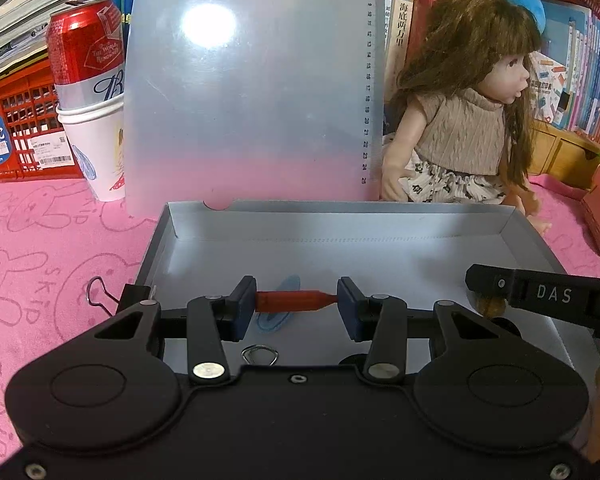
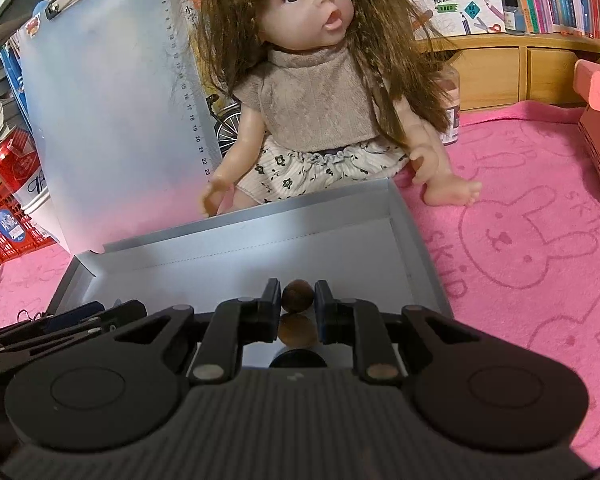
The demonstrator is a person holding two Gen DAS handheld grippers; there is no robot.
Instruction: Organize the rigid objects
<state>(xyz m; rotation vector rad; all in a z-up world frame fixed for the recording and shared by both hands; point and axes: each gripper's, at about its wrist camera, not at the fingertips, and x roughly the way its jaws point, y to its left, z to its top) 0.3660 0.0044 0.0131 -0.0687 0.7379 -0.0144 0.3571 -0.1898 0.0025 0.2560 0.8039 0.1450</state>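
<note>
Over the shallow grey cardboard box (image 1: 380,256), left fingers (image 1: 247,300) clamp a red plastic cylinder (image 1: 296,300); right fingers (image 2: 274,300) pinch a brown round nut (image 2: 297,296), beside a long-haired doll (image 2: 312,92).

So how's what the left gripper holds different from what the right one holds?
The left gripper holds a long red piece by its ends; the right gripper pinches a round brown ball. Left jaws stand wider. Both hang over the grey box.
</note>
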